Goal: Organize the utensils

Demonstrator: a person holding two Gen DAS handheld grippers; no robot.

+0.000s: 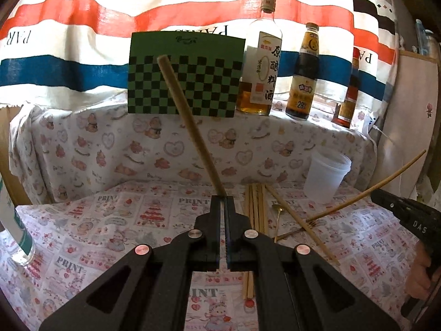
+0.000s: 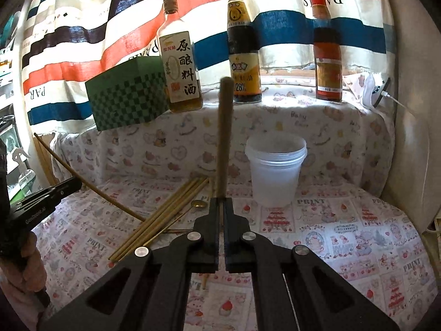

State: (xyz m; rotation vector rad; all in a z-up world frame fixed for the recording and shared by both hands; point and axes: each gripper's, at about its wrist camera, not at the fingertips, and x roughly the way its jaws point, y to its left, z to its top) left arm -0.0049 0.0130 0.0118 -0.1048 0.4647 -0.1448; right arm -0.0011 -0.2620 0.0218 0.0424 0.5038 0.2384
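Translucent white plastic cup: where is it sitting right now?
The translucent white plastic cup stands upright on the patterned tablecloth, right of the loose bamboo chopsticks, below the ledge holding the dark soy sauce bottle.

Backlit striped curtain [image 1: 82, 41], raised ledge [image 2: 303, 115] draped in heart-print cloth, patterned tablecloth [image 2: 344, 234] below

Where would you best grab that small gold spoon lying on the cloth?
Probably mid-handle, coming from above. The gold spoon lies flat beside the loose chopsticks, its thin handle running towards the camera; its bowl end near the plastic cup is rounder and likelier to slip.
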